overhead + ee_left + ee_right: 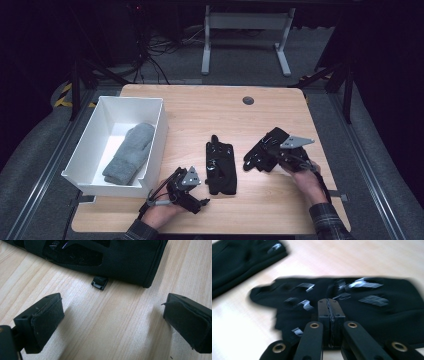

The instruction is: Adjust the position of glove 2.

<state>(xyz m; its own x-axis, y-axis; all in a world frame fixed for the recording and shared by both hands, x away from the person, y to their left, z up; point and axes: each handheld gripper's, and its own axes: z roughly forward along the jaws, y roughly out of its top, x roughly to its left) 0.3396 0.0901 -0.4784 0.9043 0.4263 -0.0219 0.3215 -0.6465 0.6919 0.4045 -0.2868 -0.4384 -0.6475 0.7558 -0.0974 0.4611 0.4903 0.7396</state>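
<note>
The right gripper (pixel 255 161) has its jaws pressed together, pinching the edge of one black glove (pixel 267 147) at the table's (pixel 200 107) right side. The left gripper (pixel 112 322) stands wide open and empty above bare wood near the front edge, just short of a second black glove (pixel 220 167) lying flat mid-table. Two black gloves are counted. One grey mitten (pixel 130 152) lies inside the one white bin (pixel 155 142) at the left edge. The far half of the table is open.
</note>
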